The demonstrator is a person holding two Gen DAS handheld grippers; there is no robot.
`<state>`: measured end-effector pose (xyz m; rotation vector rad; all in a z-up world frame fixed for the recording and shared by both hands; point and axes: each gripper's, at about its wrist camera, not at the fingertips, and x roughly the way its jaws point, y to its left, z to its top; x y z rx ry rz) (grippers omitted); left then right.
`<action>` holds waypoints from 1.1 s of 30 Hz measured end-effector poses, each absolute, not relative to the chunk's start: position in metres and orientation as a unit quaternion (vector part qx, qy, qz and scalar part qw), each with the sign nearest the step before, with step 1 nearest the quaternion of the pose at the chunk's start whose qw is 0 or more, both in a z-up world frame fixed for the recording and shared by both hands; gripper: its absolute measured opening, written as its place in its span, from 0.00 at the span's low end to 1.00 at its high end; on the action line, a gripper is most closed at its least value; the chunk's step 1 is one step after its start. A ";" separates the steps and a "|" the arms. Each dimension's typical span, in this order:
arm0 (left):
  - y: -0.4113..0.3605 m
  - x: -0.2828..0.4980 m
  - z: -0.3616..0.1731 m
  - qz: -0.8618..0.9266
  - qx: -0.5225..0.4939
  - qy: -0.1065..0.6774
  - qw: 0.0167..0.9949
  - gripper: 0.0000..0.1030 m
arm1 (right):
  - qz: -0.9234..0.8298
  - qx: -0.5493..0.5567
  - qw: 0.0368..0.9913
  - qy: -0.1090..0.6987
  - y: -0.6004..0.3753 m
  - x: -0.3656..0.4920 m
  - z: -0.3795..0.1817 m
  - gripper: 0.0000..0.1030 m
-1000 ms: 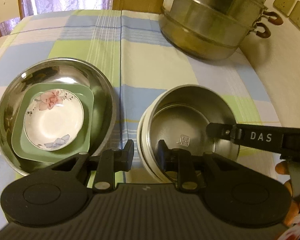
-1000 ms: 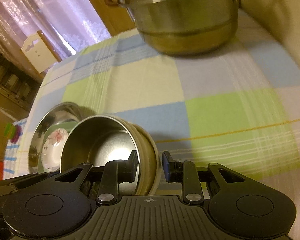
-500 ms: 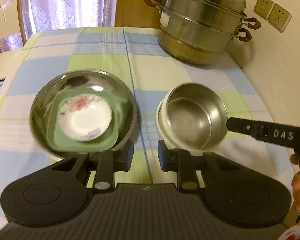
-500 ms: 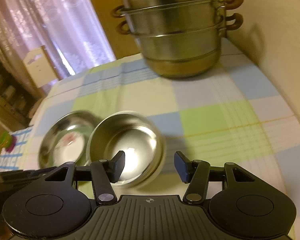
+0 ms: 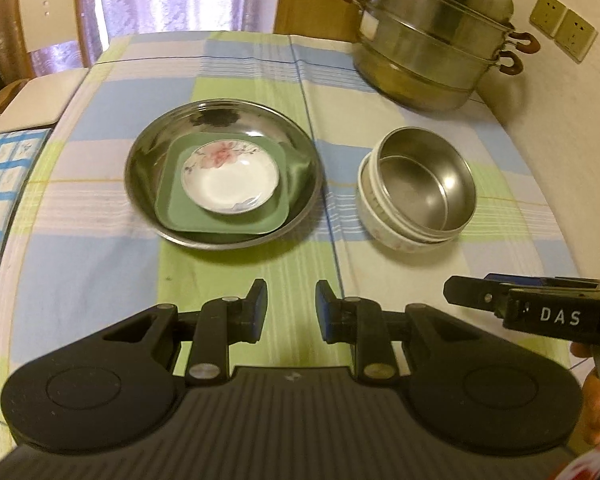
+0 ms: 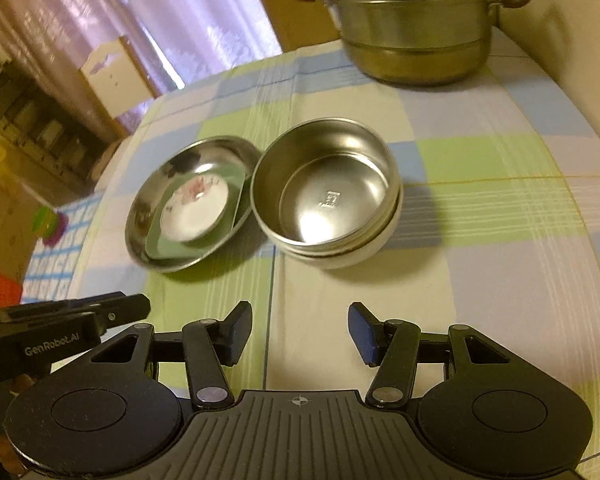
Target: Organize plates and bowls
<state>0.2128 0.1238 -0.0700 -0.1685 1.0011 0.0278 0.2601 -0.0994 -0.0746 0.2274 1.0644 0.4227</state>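
Black and nearest the lens, the left tool (image 5: 290, 307) hangs over bare cloth with its jaws a little apart and nothing between them; the right tool (image 6: 300, 334) is spread wider, also empty, its jaws having just been opening. Each view catches the other tool at its edge — the left wrist view alone shows fingers (image 5: 594, 404) of the hand carrying the right one.

Farther across the checked surface (image 5: 236, 280) sits the steel plate (image 5: 152, 152), holding a green square plate (image 5: 172, 208) with a small flowered dish (image 5: 230, 178) on it. Just to its right, apart from it, a steel bowl (image 5: 432, 184) is nested in a white bowl (image 5: 374, 220); only the right wrist view shows the stamp on the steel bowl's floor.

Farthest, at the right, a tiered steel steamer (image 5: 428, 52) stands by the wall. The left wrist view adds wall sockets (image 5: 564, 28) and a chair (image 5: 48, 12) — the right wrist view adds dark shelving (image 6: 32, 120) at far left.
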 end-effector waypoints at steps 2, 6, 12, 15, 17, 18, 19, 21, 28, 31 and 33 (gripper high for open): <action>0.124 0.209 -0.069 0.020 -0.082 0.479 0.874 0.23 | 0.206 0.099 0.833 0.503 -0.097 0.259 -0.075 0.53; 0.123 0.204 -0.066 0.037 -0.087 0.479 0.873 0.23 | 0.222 0.085 0.829 0.507 -0.094 0.257 -0.079 0.53; 0.113 0.201 -0.061 0.053 -0.086 0.478 0.872 0.23 | 0.237 0.074 0.822 0.513 -0.097 0.260 -0.082 0.53; 0.108 0.202 -0.061 0.057 -0.085 0.479 0.872 0.23 | 0.240 0.073 0.819 0.516 -0.101 0.262 -0.083 0.53; 0.103 0.203 -0.060 0.058 -0.084 0.480 0.871 0.23 | 0.240 0.071 0.818 0.517 -0.104 0.263 -0.083 0.53; 0.102 0.204 -0.061 0.058 -0.084 0.480 0.871 0.23 | 0.241 0.070 0.818 0.517 -0.106 0.264 -0.084 0.53; 0.100 0.206 -0.061 0.058 -0.083 0.481 0.871 0.23 | 0.241 0.070 0.818 0.518 -0.108 0.264 -0.084 0.53; 0.096 0.208 -0.062 0.059 -0.082 0.482 0.870 0.23 | 0.240 0.068 0.818 0.518 -0.112 0.266 -0.085 0.53; 0.085 0.220 -0.063 0.047 -0.087 0.471 0.876 0.23 | 0.225 0.061 0.839 0.491 -0.136 0.276 -0.078 0.53; 0.081 0.227 -0.061 0.040 -0.090 0.459 0.883 0.23 | 0.219 0.068 0.864 0.449 -0.151 0.287 -0.068 0.52; 0.077 0.233 -0.060 0.036 -0.089 0.447 0.889 0.23 | 0.219 0.070 0.875 0.425 -0.157 0.296 -0.064 0.52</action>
